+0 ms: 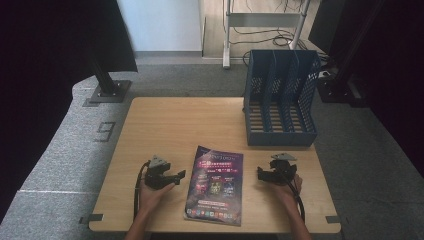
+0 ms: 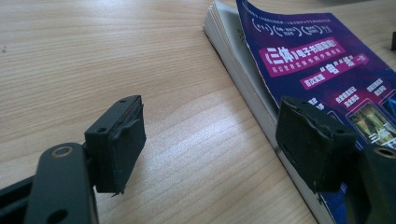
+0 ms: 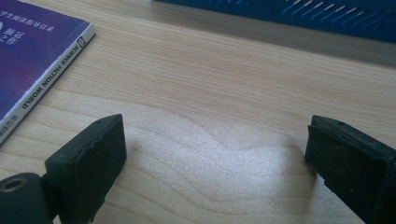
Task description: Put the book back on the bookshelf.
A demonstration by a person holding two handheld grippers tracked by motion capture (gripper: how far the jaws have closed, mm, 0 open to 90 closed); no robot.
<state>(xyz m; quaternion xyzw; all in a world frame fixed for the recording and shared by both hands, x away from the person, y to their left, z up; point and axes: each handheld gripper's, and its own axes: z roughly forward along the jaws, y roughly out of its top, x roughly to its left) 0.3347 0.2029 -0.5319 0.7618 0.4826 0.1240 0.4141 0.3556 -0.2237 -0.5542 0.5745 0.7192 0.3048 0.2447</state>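
Observation:
A purple-covered magazine (image 1: 216,184) lies flat near the table's front edge, between the two hands. My left gripper (image 1: 179,175) rests just left of it, jaws wide apart with nothing between them; in the left gripper view (image 2: 210,149) its right pad (image 2: 310,144) stands over the magazine's page edge (image 2: 243,70). My right gripper (image 1: 260,173) sits to the magazine's right, open and empty. In the right gripper view (image 3: 215,158) bare wood lies between the pads, with the magazine's spine (image 3: 51,79) at the left.
A blue slotted file rack (image 1: 281,97) stands at the table's back right; its base (image 3: 289,14) runs across the top of the right gripper view. The wooden table (image 1: 170,125) has bare wood at the left and back. Black stands and cables sit on the floor beyond.

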